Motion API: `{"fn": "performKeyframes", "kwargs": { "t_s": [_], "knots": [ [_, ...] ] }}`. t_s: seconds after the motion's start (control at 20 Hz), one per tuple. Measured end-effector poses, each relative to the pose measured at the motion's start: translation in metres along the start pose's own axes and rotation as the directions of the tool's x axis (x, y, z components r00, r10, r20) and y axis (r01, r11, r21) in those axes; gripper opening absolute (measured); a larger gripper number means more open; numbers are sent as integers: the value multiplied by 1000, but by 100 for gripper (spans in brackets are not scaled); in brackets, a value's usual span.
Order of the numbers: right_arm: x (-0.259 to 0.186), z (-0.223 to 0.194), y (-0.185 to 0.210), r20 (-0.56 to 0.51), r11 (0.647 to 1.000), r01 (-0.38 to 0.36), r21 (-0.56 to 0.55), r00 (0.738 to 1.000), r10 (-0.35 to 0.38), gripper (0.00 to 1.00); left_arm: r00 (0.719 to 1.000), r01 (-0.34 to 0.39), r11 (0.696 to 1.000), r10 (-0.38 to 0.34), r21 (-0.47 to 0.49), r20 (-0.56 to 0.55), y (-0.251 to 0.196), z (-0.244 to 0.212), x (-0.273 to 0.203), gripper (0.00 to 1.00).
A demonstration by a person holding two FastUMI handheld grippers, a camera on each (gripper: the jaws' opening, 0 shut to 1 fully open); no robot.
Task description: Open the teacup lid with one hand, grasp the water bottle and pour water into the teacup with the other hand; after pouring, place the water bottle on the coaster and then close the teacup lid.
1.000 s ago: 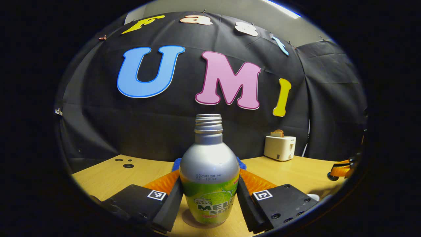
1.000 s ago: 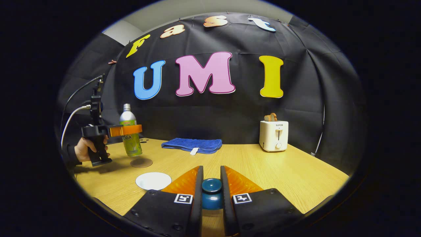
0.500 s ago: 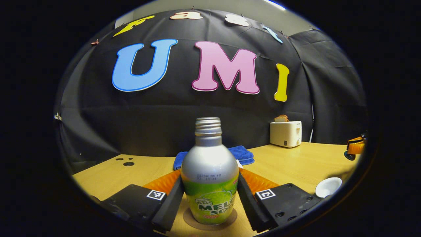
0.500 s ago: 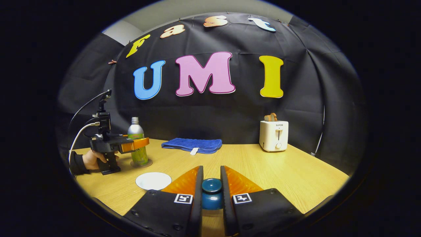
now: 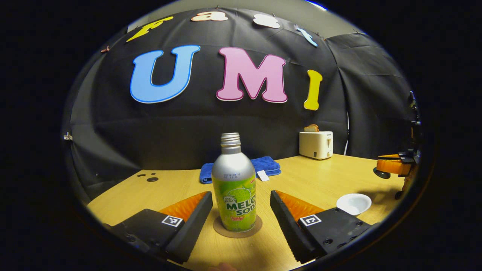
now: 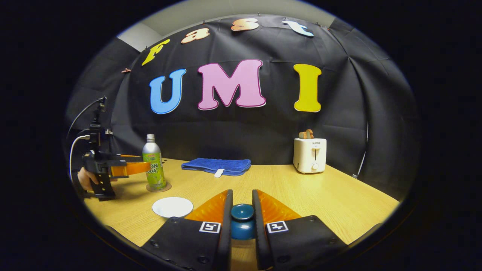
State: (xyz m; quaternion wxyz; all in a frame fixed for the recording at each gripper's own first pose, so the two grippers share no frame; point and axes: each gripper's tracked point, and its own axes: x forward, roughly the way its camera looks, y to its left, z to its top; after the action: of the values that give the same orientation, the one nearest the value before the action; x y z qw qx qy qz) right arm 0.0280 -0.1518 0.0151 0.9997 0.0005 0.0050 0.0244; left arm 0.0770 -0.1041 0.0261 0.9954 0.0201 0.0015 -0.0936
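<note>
On the round brown coaster [image 5: 237, 228] stands your silver metal water bottle with the green label [image 5: 234, 184], upright and uncapped, its open threaded neck on top; what is inside it cannot be seen. Your left gripper [image 5: 241, 210] is spread wide, one finger on each side of the bottle and neither touching it. Your right gripper [image 6: 241, 220] is pinched on the round knob of the dark blue teacup lid [image 6: 242, 220], both fingers pressing it, held above the light wooden table [image 6: 320, 195]. The white teacup [image 6: 172, 207] sits open on the table near the coaster, between the two grippers; whether it holds water you cannot tell. Farther back lie a folded blue cloth [image 6: 216, 166] and a white toaster [image 6: 310, 155] with bread in its slot.
</note>
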Motion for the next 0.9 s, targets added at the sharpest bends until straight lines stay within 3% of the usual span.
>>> {"fn": "performKeyframes", "kwargs": {
  "t_s": [0.25,0.45,0.75,0.9],
  "knots": [
    [-2,0,11,0,1000,-20,1,1000,20,29,992,-119,991,116,58,59,8,4,-50,96],
    [0,2,55,2,993,-99,63,995,99,30,993,-116,993,115,34,35,-1,-9,-63,96],
    [17,-6,108,-41,980,-192,48,980,194,29,992,-122,991,122,45,17,4,-17,-67,96],
    [33,-13,125,-72,976,-219,12,973,219,29,984,-179,984,179,8,17,19,-16,-69,96]
  ]
}}
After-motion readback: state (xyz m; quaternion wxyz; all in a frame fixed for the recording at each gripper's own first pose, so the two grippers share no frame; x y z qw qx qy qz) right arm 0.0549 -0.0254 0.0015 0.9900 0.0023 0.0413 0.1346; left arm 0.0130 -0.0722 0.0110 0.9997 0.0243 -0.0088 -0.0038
